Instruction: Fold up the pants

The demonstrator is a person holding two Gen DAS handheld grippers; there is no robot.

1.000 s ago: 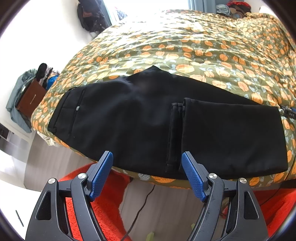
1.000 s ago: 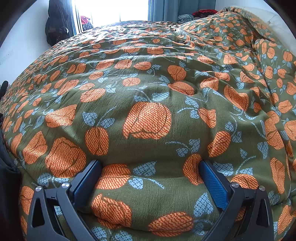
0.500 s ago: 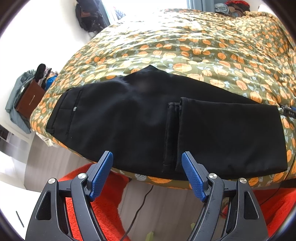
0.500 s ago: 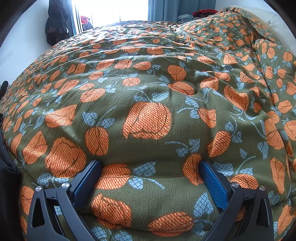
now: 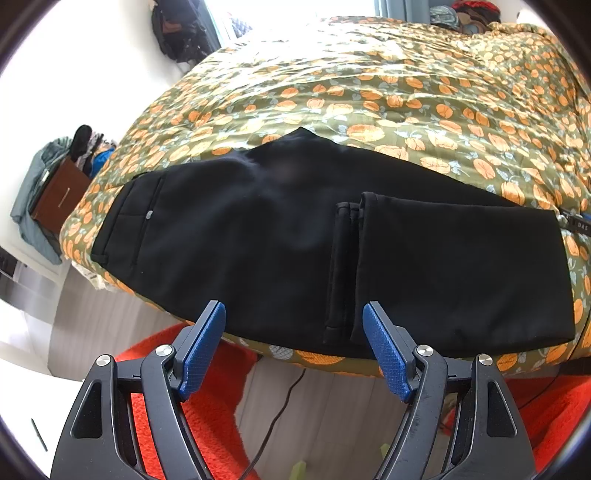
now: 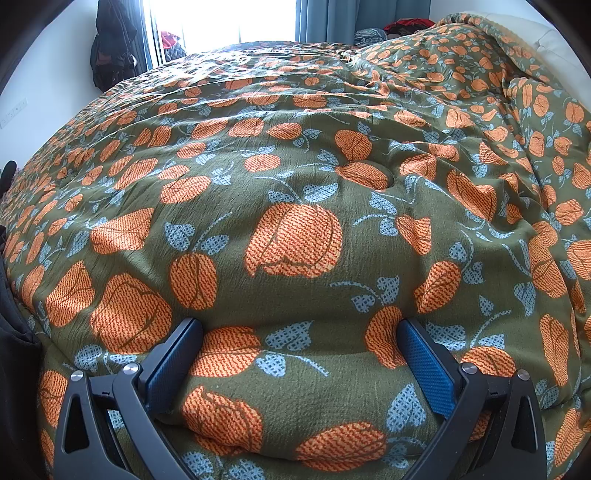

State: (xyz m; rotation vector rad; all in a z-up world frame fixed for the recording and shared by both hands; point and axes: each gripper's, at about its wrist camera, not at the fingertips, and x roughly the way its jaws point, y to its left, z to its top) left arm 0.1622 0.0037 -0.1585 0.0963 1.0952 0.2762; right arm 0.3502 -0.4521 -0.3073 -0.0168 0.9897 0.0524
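Observation:
Black pants lie flat along the near edge of the bed, waistband and back pocket at the left. The legs are folded back over themselves, and their hems lie across the middle. My left gripper hovers open just in front of the pants' near edge, with nothing between its blue pads. In the right wrist view, only a black sliver of the pants shows at the left edge. My right gripper is open, its fingers sunk into the pumpkin-print quilt, which bulges between them.
The quilt covers the whole bed. Below the bed's edge are a red-orange rug and a dark cable on the pale floor. A brown box with clothes stands at the left. A dark bag hangs by the window.

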